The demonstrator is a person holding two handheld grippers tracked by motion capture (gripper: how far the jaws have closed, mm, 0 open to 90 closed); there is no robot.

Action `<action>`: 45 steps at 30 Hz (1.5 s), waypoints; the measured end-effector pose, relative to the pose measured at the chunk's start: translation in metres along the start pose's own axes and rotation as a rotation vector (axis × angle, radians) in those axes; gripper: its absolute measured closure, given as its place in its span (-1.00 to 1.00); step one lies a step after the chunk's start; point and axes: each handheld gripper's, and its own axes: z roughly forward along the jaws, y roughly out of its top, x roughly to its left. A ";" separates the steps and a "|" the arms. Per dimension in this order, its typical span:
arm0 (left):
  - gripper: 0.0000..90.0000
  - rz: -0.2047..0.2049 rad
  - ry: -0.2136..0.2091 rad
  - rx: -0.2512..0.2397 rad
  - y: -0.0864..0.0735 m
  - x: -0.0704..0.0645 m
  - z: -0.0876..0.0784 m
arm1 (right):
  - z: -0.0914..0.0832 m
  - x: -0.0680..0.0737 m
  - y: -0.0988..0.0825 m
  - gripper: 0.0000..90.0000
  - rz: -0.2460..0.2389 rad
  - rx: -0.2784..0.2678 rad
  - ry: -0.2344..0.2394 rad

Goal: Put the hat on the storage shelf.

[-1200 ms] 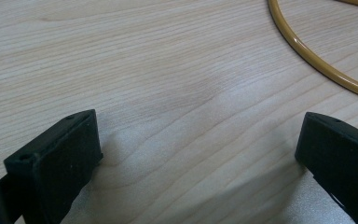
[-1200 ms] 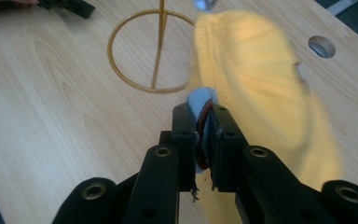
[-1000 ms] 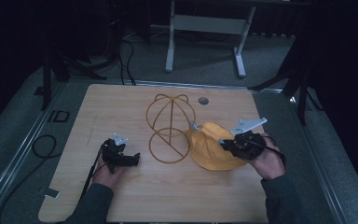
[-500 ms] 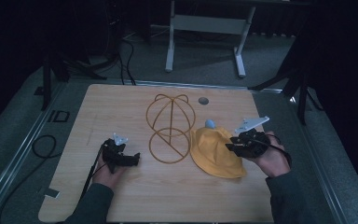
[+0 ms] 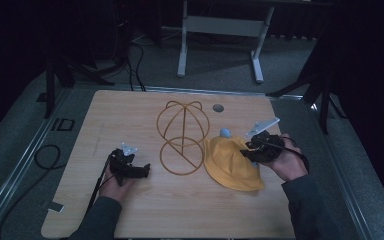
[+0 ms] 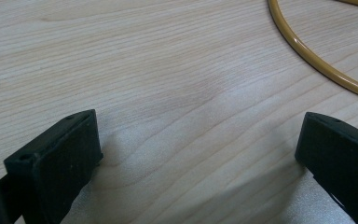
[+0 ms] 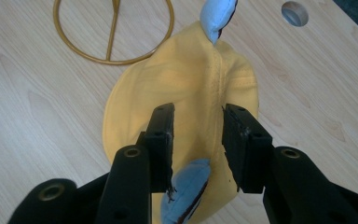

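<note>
The table [image 5: 145, 215] carries a gold wire stand [image 5: 182, 137] at its middle. Just right of the stand's base ring lies the yellow hat [image 5: 230, 165], flat on the wood, with a pale blue tab [image 7: 217, 13] at its far edge. The right tongs [image 7: 196, 135] hover over the hat, jaws just opened, pads off the cloth. The left tongs [image 6: 196, 158] gape wide over bare wood.
</note>
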 end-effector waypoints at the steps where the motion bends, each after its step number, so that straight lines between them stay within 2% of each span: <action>1: -1.00 0.001 0.001 0.000 0.000 0.000 0.000 | 0.000 -0.001 0.001 0.41 -0.002 0.008 0.000; 12: -1.00 0.000 0.000 0.000 0.000 0.000 0.000 | 0.007 -0.007 0.011 0.40 -0.033 0.053 -0.002; 25: -1.00 -0.002 0.001 -0.004 0.000 0.000 0.000 | 0.021 -0.010 0.021 0.40 -0.055 0.110 0.021; 40: -1.00 0.000 0.001 -0.004 0.000 0.000 0.000 | 0.033 -0.019 0.026 0.27 -0.017 0.150 0.046; 45: -1.00 0.000 0.002 -0.004 0.000 0.000 0.000 | 0.040 -0.022 0.028 0.21 0.005 0.179 0.058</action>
